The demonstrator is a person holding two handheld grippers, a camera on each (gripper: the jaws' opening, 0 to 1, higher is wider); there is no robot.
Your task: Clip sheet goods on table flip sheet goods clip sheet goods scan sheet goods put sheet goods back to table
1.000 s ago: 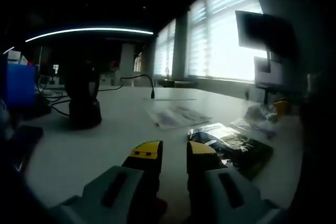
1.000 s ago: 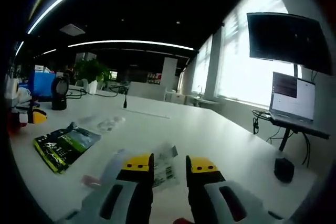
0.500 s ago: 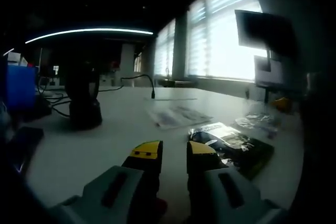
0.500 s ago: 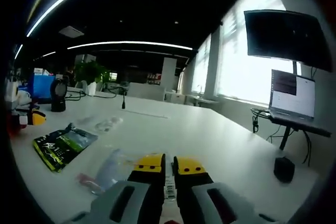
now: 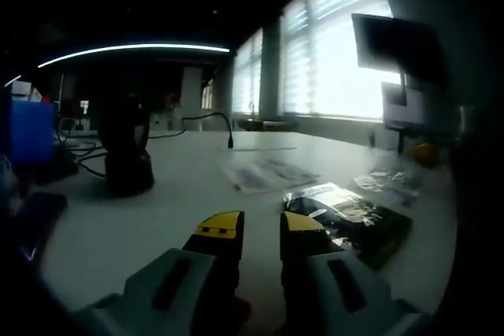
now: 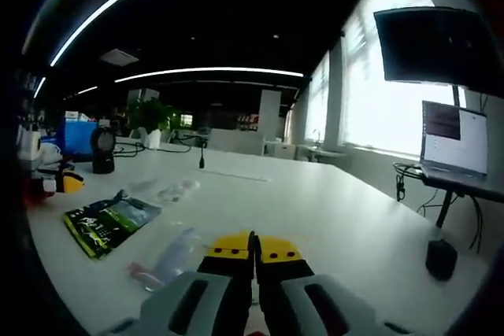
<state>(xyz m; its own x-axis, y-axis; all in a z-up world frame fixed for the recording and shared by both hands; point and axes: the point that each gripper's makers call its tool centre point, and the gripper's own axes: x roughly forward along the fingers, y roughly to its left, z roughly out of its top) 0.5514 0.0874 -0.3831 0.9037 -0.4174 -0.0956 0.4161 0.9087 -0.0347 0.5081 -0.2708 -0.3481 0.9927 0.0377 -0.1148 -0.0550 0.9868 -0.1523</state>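
Note:
My right gripper (image 6: pixel 254 248) is shut, its yellow tips pressed together on a thin clear packet (image 6: pixel 251 312). Only a pale sliver of that packet shows between the jaws. On the white table (image 6: pixel 331 210), left of the jaws, lies another clear packet (image 6: pixel 169 260). Farther left is a dark green packet (image 6: pixel 110 218). My left gripper (image 5: pixel 260 230) hovers low over the table with its jaws open and nothing between them. The dark green packet (image 5: pixel 354 222) lies just to its right. A clear printed packet (image 5: pixel 268 172) lies ahead of it.
A black handheld scanner on a stand (image 5: pixel 126 155) stands at the left with cables behind it, and a blue box (image 5: pixel 31 127) beside it. A laptop (image 6: pixel 461 143) and a mouse (image 6: pixel 441 257) sit at the right. A third clear packet (image 6: pixel 177 189) lies mid-table.
My right gripper's jaws have closed from open onto the barcoded clear packet, and its view has lifted slightly. The left gripper has barely moved.

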